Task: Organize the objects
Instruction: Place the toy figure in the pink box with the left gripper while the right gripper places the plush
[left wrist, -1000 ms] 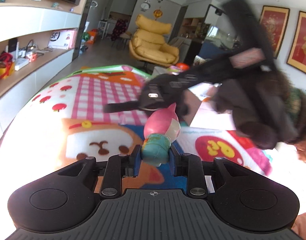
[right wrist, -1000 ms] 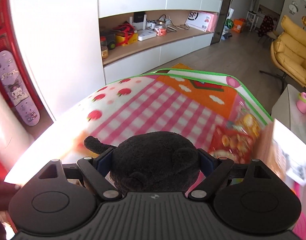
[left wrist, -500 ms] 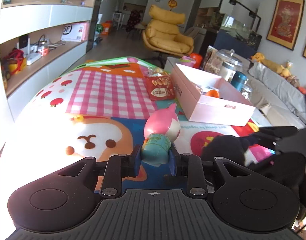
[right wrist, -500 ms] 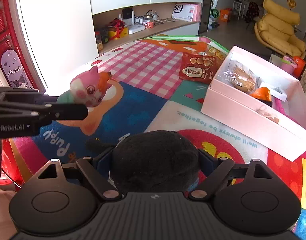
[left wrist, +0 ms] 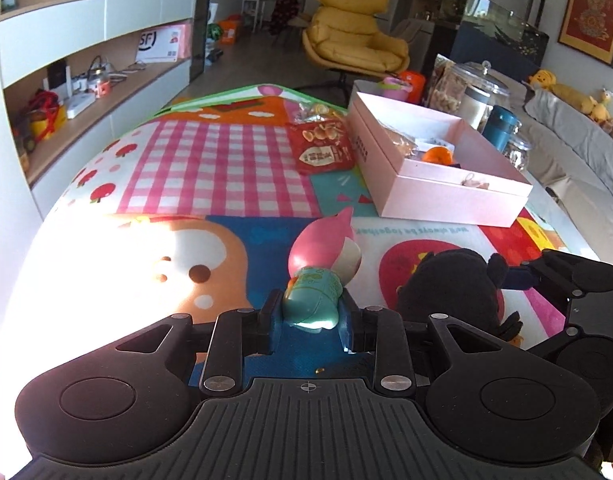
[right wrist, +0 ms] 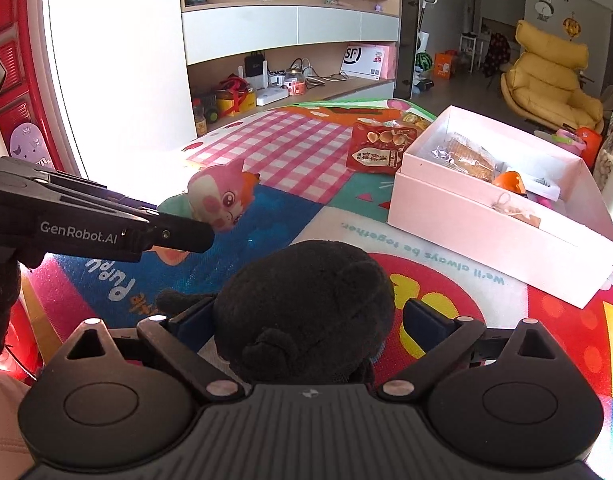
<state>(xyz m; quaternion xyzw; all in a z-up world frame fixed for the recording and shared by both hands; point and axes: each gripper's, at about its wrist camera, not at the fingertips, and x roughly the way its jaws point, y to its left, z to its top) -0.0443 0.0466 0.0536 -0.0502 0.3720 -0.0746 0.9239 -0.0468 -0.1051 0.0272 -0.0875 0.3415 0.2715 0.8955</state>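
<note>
My left gripper (left wrist: 310, 316) is shut on the teal body of a pink-headed toy figure (left wrist: 324, 248) and holds it just above the play mat (left wrist: 210, 160). In the right wrist view the same figure (right wrist: 222, 196) sticks out past the left gripper (right wrist: 186, 230) at the left. A black plush toy (right wrist: 306, 304) rests on the mat between the jaws of my right gripper (right wrist: 306, 320). Those jaws are opening, and a gap shows beside the right pad. The plush (left wrist: 450, 292) lies right of the figure. An open pink box (left wrist: 454, 200) stands beyond.
A red snack bag (left wrist: 322, 148) lies on the mat against the box's left side. The box (right wrist: 486, 236) holds a wrapped snack, an orange item and small bits. Glass jars (left wrist: 478, 92) and a teal cup stand behind it. A sofa lies right, shelves left.
My right gripper swung from the checked end of the mat toward the pink box and sank, setting the black plush on the mat; its jaws have widened. The left gripper drifted slightly, still holding the figure.
</note>
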